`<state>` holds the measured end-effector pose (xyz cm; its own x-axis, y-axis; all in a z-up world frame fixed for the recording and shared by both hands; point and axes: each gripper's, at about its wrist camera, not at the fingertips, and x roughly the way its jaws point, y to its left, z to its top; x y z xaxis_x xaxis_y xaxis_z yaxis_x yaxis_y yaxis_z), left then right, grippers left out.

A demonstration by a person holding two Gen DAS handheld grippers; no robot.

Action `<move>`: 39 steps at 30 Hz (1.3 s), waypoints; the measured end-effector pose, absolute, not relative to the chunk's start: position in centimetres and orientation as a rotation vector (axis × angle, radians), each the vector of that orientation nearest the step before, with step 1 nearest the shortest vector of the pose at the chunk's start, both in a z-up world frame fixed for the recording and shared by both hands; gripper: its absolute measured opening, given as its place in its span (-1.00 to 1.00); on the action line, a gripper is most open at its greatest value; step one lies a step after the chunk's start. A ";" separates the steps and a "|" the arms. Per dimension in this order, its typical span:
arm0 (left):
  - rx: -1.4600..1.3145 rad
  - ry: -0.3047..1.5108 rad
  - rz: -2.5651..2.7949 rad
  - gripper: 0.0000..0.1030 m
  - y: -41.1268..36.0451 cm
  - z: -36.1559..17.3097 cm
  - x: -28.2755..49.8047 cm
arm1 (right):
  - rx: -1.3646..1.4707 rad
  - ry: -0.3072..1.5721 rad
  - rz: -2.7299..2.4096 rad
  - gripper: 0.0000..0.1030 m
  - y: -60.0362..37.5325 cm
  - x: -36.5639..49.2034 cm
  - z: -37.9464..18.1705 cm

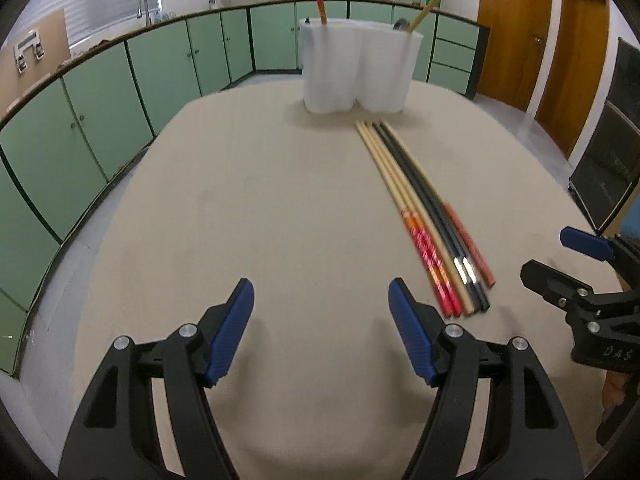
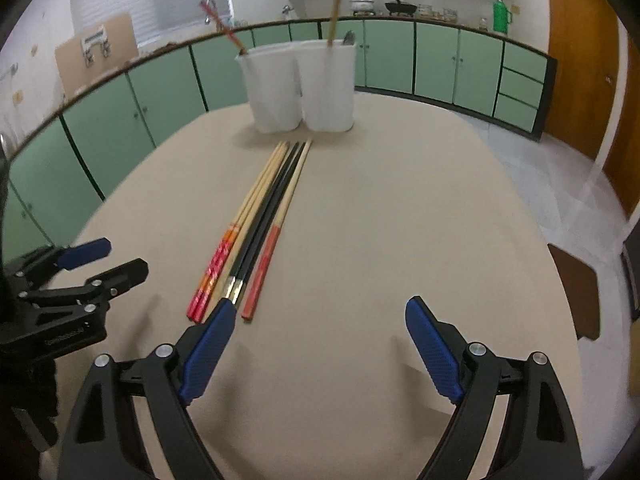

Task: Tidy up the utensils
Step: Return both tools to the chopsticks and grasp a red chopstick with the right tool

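The left wrist view alone shows a dark panel (image 1: pixel 608 168) at 3 o'clock beside two wooden doors (image 1: pixel 516 28); the right wrist view alone shows a brown chair seat (image 2: pixel 576 292) at 3 o'clock past the desk (image 2: pixel 380 220) edge.

Green cabinets (image 1: pixel 100 120) curve round the room at 9 to 12 o'clock, with pots and a green flask (image 2: pixel 500 14) on the far counter. Nothing lies between either hand-held gripper and the chopsticks (image 1: pixel 420 216).

The chopsticks lie side by side in a tight bundle at the middle of the desk, long axis running from near to far. Their thin tips point at the white holder (image 1: pixel 360 68) at 12 o'clock and stop just short of it; their red, orange and black butt ends face the grippers. Two more sticks stand tilted in the holder.

The left hand-held gripper (image 1: pixel 320 320) stands wide and empty over bare desk, the bundle at its 1 o'clock. The right hand-held gripper (image 2: pixel 320 344) stands wide and empty too, its left finger (image 2: pixel 208 352) just at the butt ends.
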<state>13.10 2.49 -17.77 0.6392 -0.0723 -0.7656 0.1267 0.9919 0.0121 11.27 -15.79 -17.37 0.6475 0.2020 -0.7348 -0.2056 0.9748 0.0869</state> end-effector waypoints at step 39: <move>0.041 0.890 -0.198 0.40 -0.1 -18.4 12.3 | 0.010 0.883 0.244 -0.89 -16.5 11.5 -18.8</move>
